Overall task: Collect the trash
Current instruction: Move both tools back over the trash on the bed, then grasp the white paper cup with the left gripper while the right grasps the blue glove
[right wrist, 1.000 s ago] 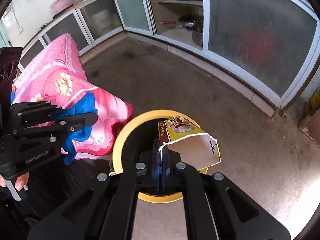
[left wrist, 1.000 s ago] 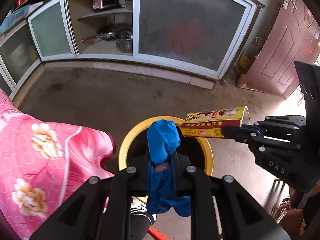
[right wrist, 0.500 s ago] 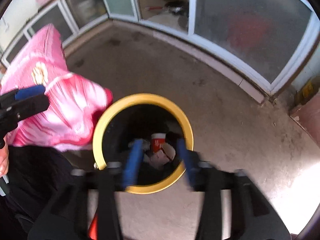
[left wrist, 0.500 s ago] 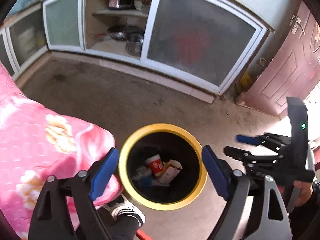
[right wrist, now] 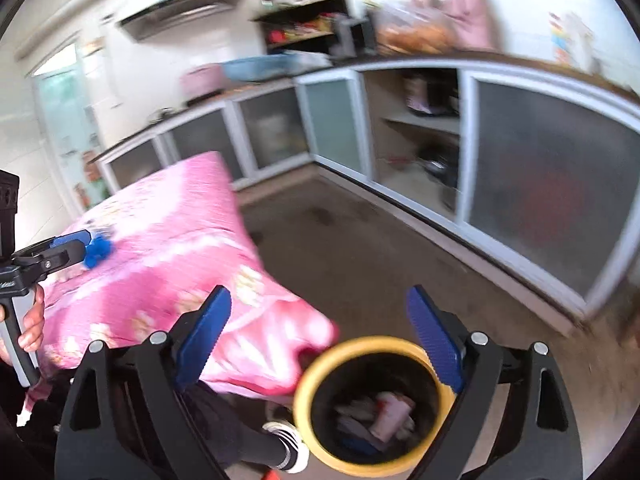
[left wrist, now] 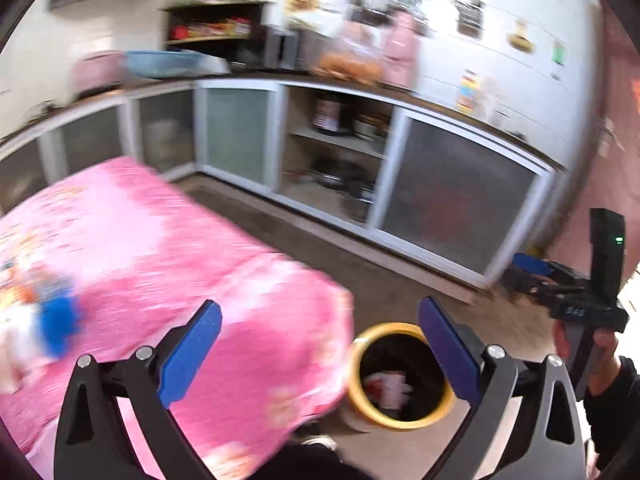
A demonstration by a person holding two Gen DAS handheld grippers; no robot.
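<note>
Left wrist view: the left gripper (left wrist: pixel 320 344) and right gripper (right wrist: pixel 320 336) both gape wide, holding nothing, above the yellow-rimmed bin (right wrist: pixel 320 372) (2 blurred frames).

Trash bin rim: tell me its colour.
Yellow, around a black inside; the trash bin rim shows best in the right wrist view.

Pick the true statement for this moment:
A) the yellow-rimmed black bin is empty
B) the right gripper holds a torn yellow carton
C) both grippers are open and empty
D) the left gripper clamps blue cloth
C: the left gripper and right gripper show spread blue pads with nothing between, while trash lies inside the yellow-rimmed black bin.
</note>
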